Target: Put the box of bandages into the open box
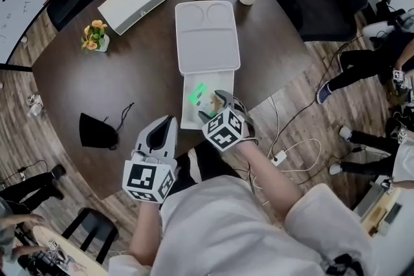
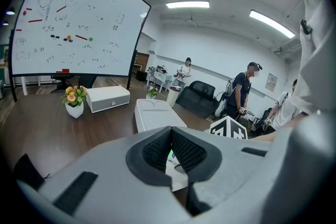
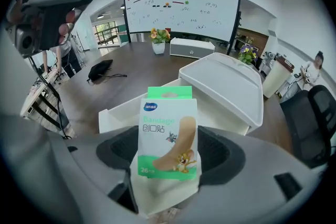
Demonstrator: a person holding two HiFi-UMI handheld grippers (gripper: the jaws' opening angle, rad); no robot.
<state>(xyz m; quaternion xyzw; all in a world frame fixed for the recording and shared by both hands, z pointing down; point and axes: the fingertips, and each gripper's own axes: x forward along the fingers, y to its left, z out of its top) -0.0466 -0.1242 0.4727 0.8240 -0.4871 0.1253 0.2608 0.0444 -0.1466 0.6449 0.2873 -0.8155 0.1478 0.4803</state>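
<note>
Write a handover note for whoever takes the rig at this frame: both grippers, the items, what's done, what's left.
The left hand-held gripper has its jaws together with nothing between them. It sits near the table edge, left of the open box.
The right hand-held gripper is shut on the box of bandages, held over the open box's base. The lid is folded back.
Done: bandages picked up and brought to the open box.
Left: lower them in, open the jaws, withdraw.
</note>
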